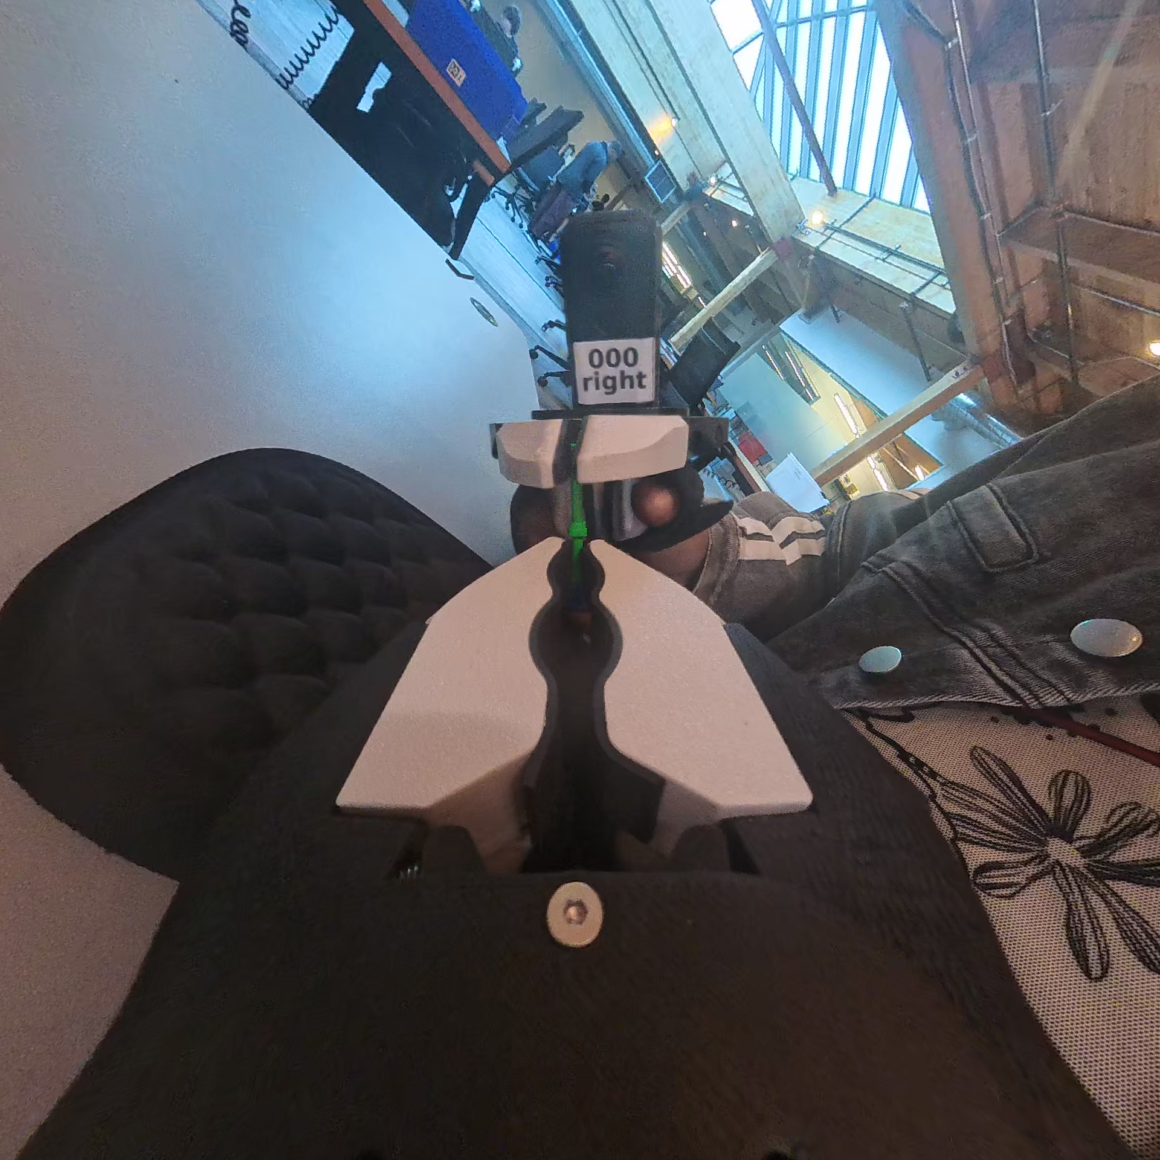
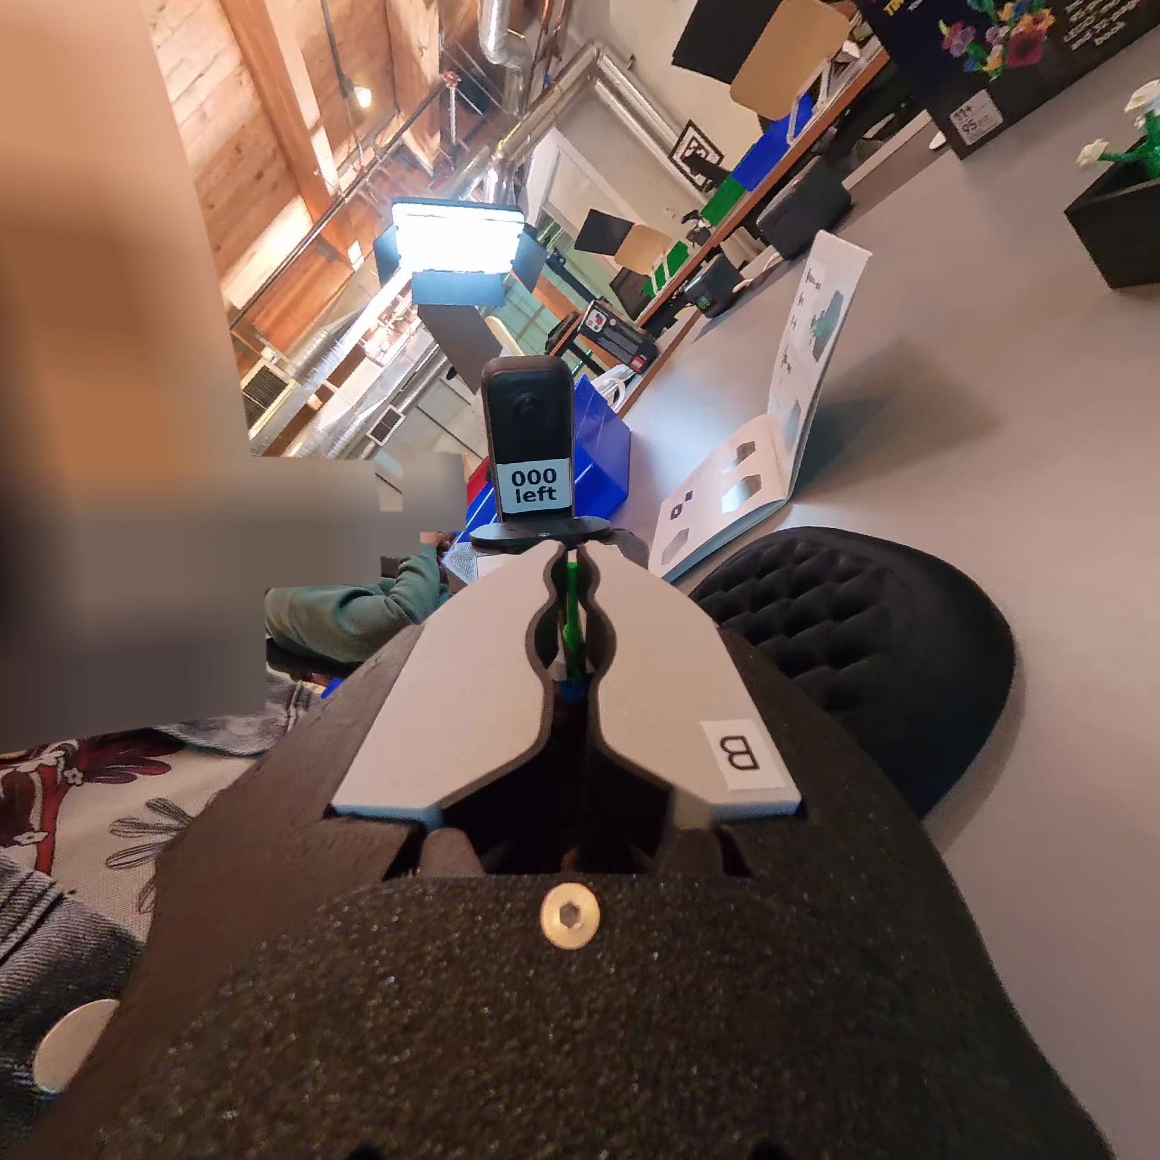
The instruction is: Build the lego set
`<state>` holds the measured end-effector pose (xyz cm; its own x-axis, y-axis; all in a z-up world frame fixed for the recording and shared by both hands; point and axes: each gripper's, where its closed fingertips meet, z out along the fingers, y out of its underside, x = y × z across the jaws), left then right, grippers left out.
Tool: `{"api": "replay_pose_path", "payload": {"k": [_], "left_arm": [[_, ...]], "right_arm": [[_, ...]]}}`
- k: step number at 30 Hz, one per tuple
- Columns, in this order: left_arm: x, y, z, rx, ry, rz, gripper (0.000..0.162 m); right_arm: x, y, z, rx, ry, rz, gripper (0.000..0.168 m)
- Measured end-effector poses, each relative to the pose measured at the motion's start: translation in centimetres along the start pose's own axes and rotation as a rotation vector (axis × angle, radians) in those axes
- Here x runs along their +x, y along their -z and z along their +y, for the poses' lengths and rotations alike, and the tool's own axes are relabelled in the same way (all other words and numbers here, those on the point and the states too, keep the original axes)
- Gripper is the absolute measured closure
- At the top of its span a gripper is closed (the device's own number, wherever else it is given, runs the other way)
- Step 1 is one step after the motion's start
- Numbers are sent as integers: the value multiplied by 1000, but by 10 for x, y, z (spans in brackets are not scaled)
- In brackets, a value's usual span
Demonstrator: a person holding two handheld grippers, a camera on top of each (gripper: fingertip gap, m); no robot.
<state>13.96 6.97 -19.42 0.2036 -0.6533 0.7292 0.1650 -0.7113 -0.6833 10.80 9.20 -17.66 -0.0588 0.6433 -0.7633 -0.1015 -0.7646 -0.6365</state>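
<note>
Both grippers are raised off the table, tip to tip, facing each other. A thin green Lego stem [image 1: 574, 511] runs between them. My left gripper [image 1: 575, 549] is shut on one end of the stem, with a small blue piece [image 1: 577, 602] on the stem inside its jaws. My right gripper [image 1: 570, 453] is shut on the other end. In the right wrist view, the right gripper [image 2: 568, 552] is closed around the green stem [image 2: 572, 606], and a blue piece [image 2: 572, 690] sits deeper between its fingers. The left gripper's fingertips are hidden behind it.
A black dimpled mat [image 2: 866, 634] lies on the grey table [image 2: 1036, 471], and it also shows in the left wrist view [image 1: 188, 628]. An open instruction booklet [image 2: 753, 452], a black pot with a green plant build [image 2: 1123, 207], a dark Lego box [image 2: 1004, 56] and blue bins [image 2: 602, 439] stand farther off. A person's denim jacket [image 1: 941, 565] is close. Both grippers' tips are close together, under 4 cm apart.
</note>
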Motion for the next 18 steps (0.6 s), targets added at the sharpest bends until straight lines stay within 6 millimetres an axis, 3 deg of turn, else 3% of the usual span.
{"api": "replay_pose_path", "payload": {"k": [18], "left_arm": [[-7, -1, 6, -54, 29, -26, 161]], "right_arm": [[14, 7, 11, -9, -22, 158, 164]]}}
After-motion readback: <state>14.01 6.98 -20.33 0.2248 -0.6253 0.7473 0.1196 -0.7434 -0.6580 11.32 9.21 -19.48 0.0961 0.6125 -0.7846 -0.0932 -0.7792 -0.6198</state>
